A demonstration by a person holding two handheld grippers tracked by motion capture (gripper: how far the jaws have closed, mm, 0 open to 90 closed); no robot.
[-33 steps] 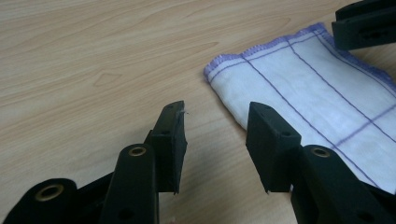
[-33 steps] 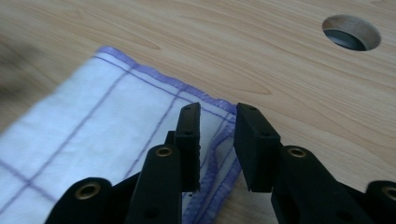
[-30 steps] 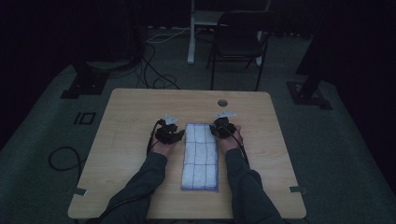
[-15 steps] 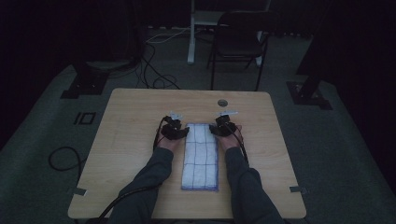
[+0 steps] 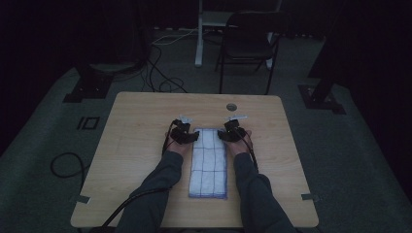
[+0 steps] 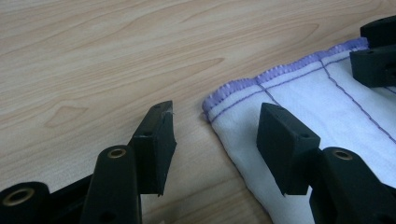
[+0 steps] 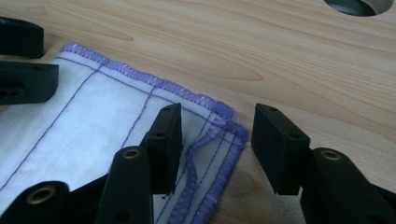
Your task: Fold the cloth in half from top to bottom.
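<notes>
Bare wood lies open across the table (image 5: 145, 121) from nine through twelve to three o'clock, broken only by the round grommet hole (image 5: 231, 107) at twelve, while the folded cloth (image 5: 209, 165) fills the strip toward six.

Pale wooden table (image 5: 145, 145), rectangular with rounded corners, grain running across the top. Round cable hole (image 5: 231, 107) near the far edge, right of the middle. Lying flat on the near half, between the forearms: folded white cloth (image 5: 209, 162) with a purple grid of stitched lines and a purple hemmed edge, long side running from near to far. Far right corner of the cloth slightly rumpled, layers showing at the fold
</notes>
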